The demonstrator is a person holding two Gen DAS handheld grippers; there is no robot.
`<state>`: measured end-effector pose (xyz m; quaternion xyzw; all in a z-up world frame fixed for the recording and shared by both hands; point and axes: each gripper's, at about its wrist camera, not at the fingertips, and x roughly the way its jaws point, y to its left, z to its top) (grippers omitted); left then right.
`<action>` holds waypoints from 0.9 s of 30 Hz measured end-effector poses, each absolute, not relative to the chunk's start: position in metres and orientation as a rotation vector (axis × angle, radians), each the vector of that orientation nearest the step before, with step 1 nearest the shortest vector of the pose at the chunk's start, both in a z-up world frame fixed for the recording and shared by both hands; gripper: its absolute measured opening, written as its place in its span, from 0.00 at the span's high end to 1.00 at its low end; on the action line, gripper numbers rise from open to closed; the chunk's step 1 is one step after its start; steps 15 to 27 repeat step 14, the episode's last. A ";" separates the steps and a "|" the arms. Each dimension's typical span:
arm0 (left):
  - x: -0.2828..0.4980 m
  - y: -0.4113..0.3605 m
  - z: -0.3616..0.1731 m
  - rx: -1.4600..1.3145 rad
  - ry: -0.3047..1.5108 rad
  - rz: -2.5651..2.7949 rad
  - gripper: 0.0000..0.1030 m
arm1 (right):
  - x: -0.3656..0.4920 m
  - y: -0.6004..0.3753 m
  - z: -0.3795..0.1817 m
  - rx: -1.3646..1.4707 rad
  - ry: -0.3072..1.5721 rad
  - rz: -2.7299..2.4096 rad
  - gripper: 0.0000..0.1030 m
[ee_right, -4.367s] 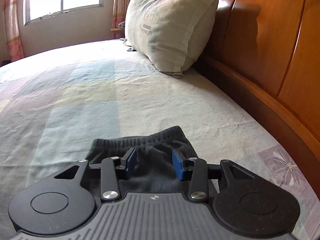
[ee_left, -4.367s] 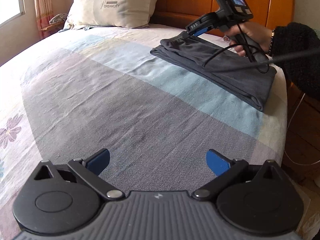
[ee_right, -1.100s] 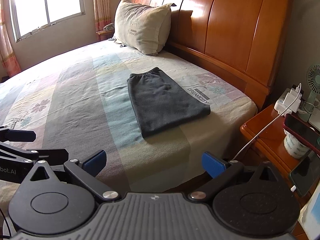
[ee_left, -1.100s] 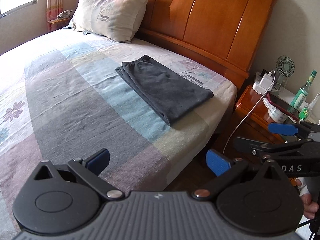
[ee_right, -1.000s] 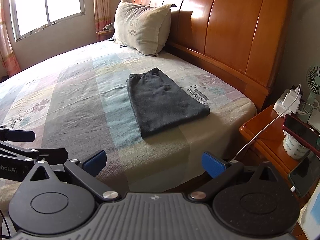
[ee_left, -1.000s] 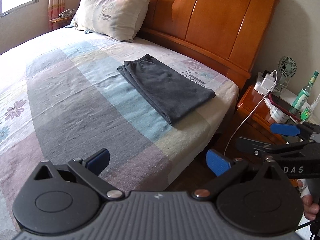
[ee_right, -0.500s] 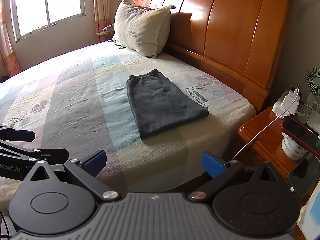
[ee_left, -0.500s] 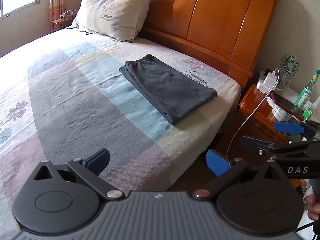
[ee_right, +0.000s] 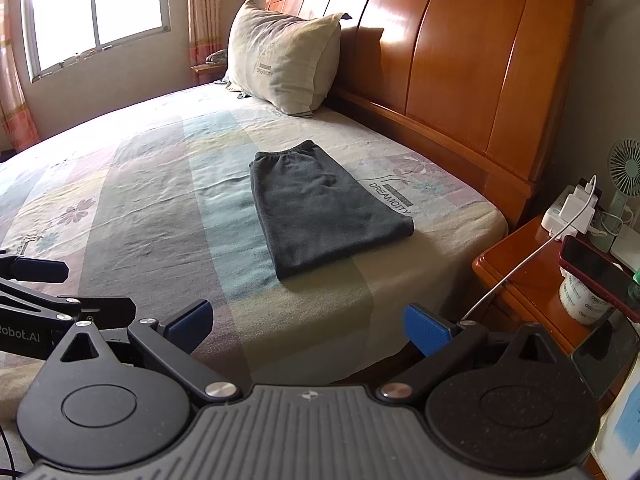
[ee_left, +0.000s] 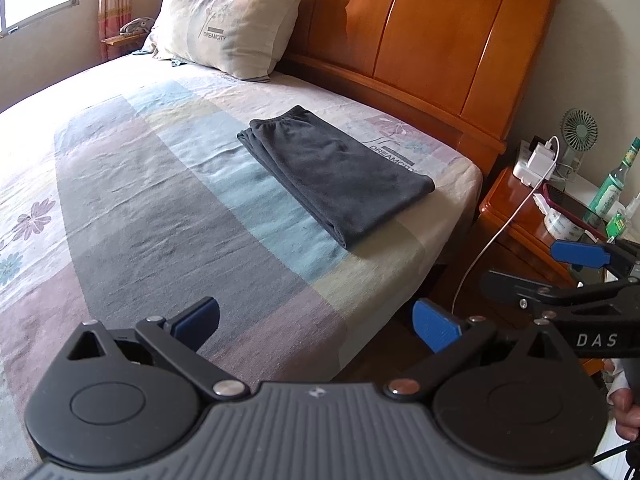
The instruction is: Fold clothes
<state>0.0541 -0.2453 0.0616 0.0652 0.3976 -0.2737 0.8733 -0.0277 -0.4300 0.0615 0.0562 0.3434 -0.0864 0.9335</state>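
Two grippers are hovering off the near edge of the bed [ee_left: 168, 216], both well apart from the garment. Left gripper [ee_left: 316, 322] is sitting with jaws spread wide, nothing between the blue pads. Dark grey folded pants [ee_left: 334, 172] are lying flat on the patchwork sheet, waistband toward the pillow [ee_left: 228, 20], near the bed's right edge just beside the wooden headboard [ee_left: 420, 36]. Right gripper [ee_right: 308, 326] is also gaping wide, gripping nothing. Nightstand [ee_right: 528, 280] is standing at far right, carrying a phone [ee_right: 596, 276], white charger [ee_right: 572, 210] and small fan [ee_right: 626, 168].
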 end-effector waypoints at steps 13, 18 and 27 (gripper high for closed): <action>0.055 -0.245 0.060 0.129 0.832 -0.588 0.01 | -0.027 -0.428 0.062 0.100 0.707 -0.177 0.00; 0.055 -0.245 0.060 0.128 0.832 -0.589 0.01 | -0.027 -0.428 0.062 0.099 0.707 -0.177 0.00; 0.055 -0.245 0.060 0.128 0.832 -0.589 0.01 | -0.027 -0.428 0.062 0.099 0.707 -0.177 0.00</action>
